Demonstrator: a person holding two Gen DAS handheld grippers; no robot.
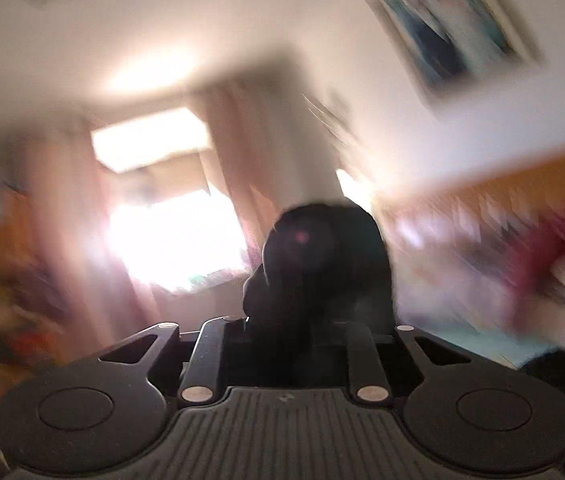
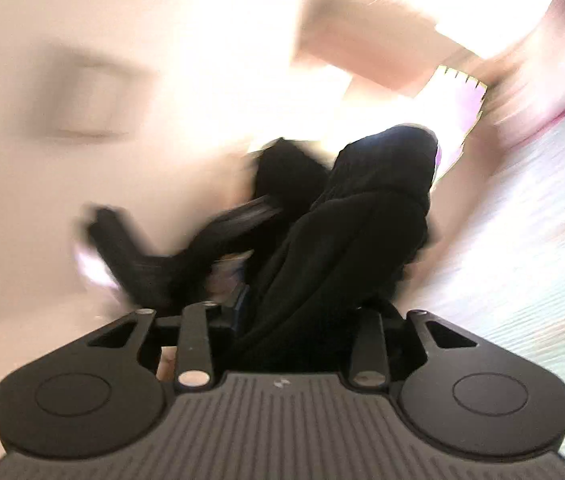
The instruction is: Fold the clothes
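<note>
- Both cameras point up into the room, not down at a bed or table, and everything is smeared, so my guess is the cloth is being swung or shaken in the air.
- Left gripper [image 1: 314, 264]: a wad of black cloth [image 1: 322, 264] sits bunched in the lower middle of the frame, right where the fingers would be. The fingers are buried under it, so it looks clamped on the fabric, though I can't see the tips meet.
- Right gripper [image 2: 322, 264]: same story. Black cloth [image 2: 346, 232] rises from between the linkage bars toward the upper middle, with a limp strip trailing off to the middle left. It reads as pinched shut on the cloth; the fingertips are hidden.
- Why hold it at two points up high? Probably so the garment hangs and spreads before laying it down for a fold. Whether both hold one piece of clothing, I can't tell.
- Left view background: bright window [image 1: 170, 220] with pinkish curtains [image 1: 242, 152] at centre left, a framed picture [image 1: 450, 24] upper right.
- Right view: mostly blown-out glare, a pale striped surface [image 2: 542, 240] down the right edge.
- No fold is visible anywhere; the cloth is just crumpled in the jaws.
</note>
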